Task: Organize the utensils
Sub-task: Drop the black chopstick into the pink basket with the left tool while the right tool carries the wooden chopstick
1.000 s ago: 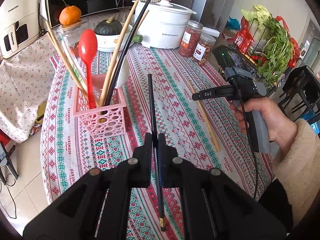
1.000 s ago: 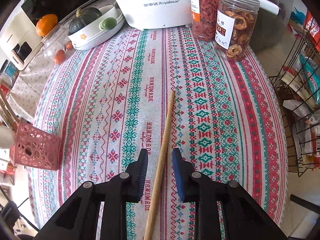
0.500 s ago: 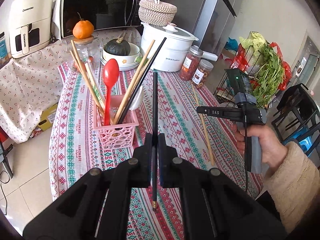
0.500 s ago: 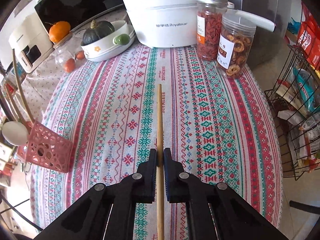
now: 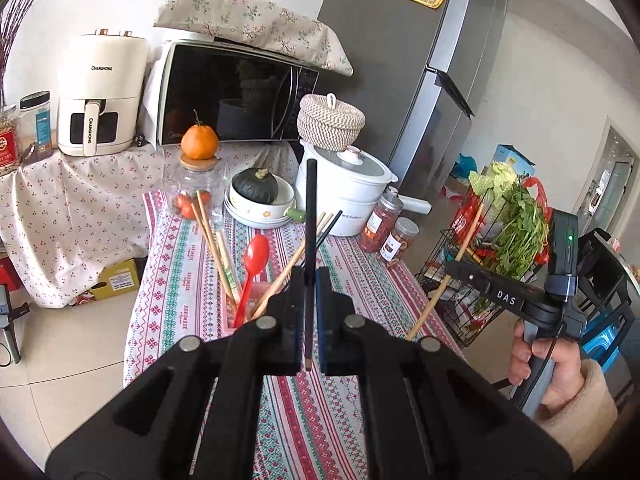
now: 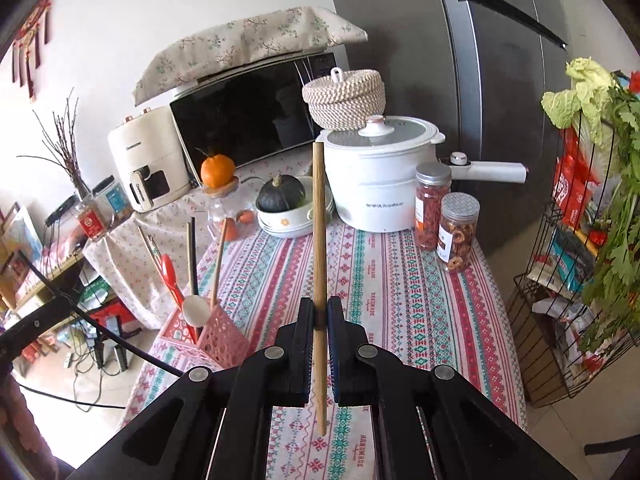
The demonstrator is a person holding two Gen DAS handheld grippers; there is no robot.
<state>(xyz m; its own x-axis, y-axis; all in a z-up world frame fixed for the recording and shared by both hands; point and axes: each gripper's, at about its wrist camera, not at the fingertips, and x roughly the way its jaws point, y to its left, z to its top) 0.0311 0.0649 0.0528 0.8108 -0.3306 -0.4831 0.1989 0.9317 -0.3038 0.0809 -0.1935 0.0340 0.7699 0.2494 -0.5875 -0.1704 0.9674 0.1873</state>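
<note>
While the left gripper (image 5: 308,320) clamps a slim, glossy black chopstick (image 5: 310,216) pointing to 12 o'clock, the right gripper (image 6: 319,320) pinches a round, pale wooden chopstick (image 6: 319,220), also upright. At 9 o'clock in the right view, a pink perforated plastic basket (image 6: 222,340) on the woven patterned tablecloth (image 6: 400,300) holds chopsticks and 2 spoons.

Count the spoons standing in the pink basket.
2. A red spoon stands bowl-up on the left side of the pink basket, and a white spoon stands bowl-up just right of it. More may be hidden inside.
</note>
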